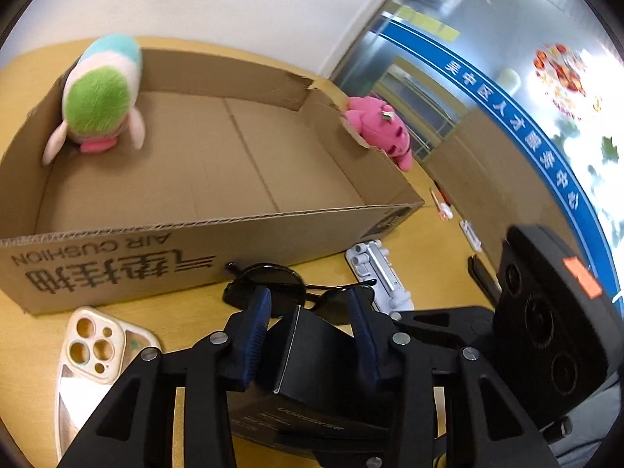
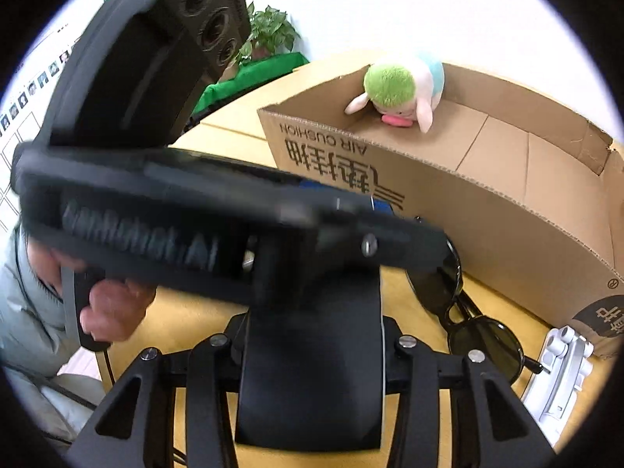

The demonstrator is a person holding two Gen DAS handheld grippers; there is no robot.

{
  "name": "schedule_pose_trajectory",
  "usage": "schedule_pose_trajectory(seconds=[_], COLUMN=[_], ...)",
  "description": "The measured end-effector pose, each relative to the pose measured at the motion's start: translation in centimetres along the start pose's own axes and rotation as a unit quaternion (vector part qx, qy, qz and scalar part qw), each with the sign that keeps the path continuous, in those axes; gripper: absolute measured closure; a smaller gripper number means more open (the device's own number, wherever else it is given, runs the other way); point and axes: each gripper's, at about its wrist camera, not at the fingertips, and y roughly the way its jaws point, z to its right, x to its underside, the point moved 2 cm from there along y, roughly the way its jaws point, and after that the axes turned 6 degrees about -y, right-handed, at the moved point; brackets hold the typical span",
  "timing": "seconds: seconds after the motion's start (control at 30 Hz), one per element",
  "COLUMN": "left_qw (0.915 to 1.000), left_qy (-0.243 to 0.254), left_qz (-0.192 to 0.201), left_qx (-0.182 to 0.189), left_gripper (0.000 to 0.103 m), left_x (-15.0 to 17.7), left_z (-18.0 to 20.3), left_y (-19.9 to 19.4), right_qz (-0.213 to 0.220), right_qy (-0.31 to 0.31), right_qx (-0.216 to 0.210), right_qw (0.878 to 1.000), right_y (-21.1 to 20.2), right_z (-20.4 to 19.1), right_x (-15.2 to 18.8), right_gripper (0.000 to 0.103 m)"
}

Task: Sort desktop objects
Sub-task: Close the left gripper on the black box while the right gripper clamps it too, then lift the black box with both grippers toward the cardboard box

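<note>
A black box is pinched by the left gripper and the right gripper, near the cardboard carton.

Cardboard, plush and black plastic on a smooth wooden bench

The open box is raw brown corrugated cardboard, matt, with a torn rough corner. Inside it, the green-and-white toy is fuzzy plush; the pink toy on the box's rim is plush too. In front of the box, the sunglasses have glossy dark lenses and shiny black frames. The black carton looks matt. The left tool is matt black plastic with ribbed blue pads and metal screws. The bench is smooth, light wood-coloured.
</note>
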Motion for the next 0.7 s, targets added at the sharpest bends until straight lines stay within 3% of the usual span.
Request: schedule_pose_trajectory(seconds=[0.17, 0.27, 0.47, 0.53, 0.6, 0.7], left_qw=[0.9998, 0.9996, 0.9985, 0.9987, 0.9975, 0.9937], left_qy=[-0.018, -0.028, -0.053, -0.046, -0.041, -0.045], left_qz=[-0.009, 0.007, 0.014, 0.003, -0.001, -0.007], left_qx=[0.001, -0.005, 0.004, 0.019, 0.058, 0.102], left_gripper=[0.06, 0.06, 0.053, 0.053, 0.052, 0.044], left_x=[-0.3, -0.4, 0.2, 0.9, 1.7, 2.4], left_z=[-0.8, -1.3, -3.1, -3.1, -3.0, -2.6], left_y=[0.1, -1.1, -3.1, -2.9, -2.8, -2.3], right_qz=[-0.011, -0.016, -0.024, -0.02, -0.002, 0.036], right_qy=[0.007, 0.013, 0.044, 0.057, 0.103, 0.187], right_qx=[-0.004, -0.008, -0.022, -0.018, -0.043, -0.09], right_qw=[1.0, 1.0, 0.998, 0.998, 0.994, 0.978], right_y=[0.3, -0.1, -1.9, -2.5, -3.2, -4.2], right_z=[0.3, 0.6, 2.3, 3.1, 4.8, 7.7], right_x=[0.1, 0.5, 2.3, 2.9, 3.3, 3.8], right_gripper=[0.061, 0.06, 0.06, 0.061, 0.061, 0.061])
